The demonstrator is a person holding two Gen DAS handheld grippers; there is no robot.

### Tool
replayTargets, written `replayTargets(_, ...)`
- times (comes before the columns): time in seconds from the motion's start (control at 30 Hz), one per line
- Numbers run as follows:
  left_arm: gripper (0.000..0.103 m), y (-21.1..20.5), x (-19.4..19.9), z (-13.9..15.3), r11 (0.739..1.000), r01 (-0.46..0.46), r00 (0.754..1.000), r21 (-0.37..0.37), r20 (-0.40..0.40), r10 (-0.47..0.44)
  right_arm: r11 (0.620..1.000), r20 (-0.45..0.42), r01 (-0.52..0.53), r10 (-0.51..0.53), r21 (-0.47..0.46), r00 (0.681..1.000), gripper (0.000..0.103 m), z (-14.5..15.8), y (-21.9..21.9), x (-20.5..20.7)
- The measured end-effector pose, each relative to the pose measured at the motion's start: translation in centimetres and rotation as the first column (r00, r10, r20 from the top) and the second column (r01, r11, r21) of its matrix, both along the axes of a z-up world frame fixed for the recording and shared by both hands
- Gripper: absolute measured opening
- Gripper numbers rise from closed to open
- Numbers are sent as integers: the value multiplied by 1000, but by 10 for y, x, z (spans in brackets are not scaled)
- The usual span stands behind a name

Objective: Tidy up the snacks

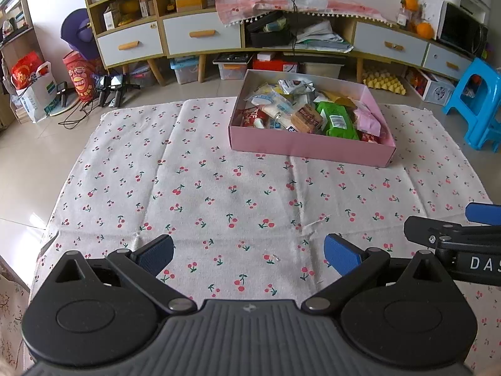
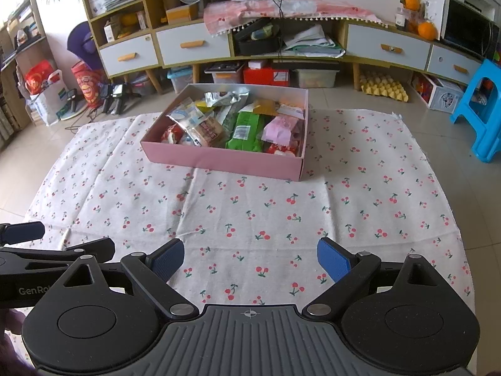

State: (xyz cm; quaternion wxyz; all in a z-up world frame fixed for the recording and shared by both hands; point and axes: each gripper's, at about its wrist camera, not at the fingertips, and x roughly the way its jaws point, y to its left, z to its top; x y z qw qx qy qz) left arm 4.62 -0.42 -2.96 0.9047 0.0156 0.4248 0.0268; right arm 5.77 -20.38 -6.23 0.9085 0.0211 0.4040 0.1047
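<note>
White "DAS" on right gripper (image 1: pixel 482 219) body; "GenRo" on left gripper (image 2: pixel 18 235) body; snack labels unreadable.

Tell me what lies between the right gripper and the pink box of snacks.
Only bare cherry-print cloth lies between the open right gripper and the pink box; no loose snack sits there. The right wrist view shows this.

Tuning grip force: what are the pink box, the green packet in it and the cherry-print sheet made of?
Pink box: looks like matte cardboard, with thin flat walls and crisp folded corners. Green packet: probably glossy plastic film, with a printed barcode label and soft creases. Cherry-print sheet: woven fabric by the look, with fold lines and frayed edges.
</note>
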Motion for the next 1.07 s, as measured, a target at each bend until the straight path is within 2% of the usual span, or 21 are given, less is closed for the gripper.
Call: replayTargets(1.07,102,0,-1,-2,1000,3,1000,2,1,-3,1000,-3,4,-4,0,1000,94,-3,-2,-1)
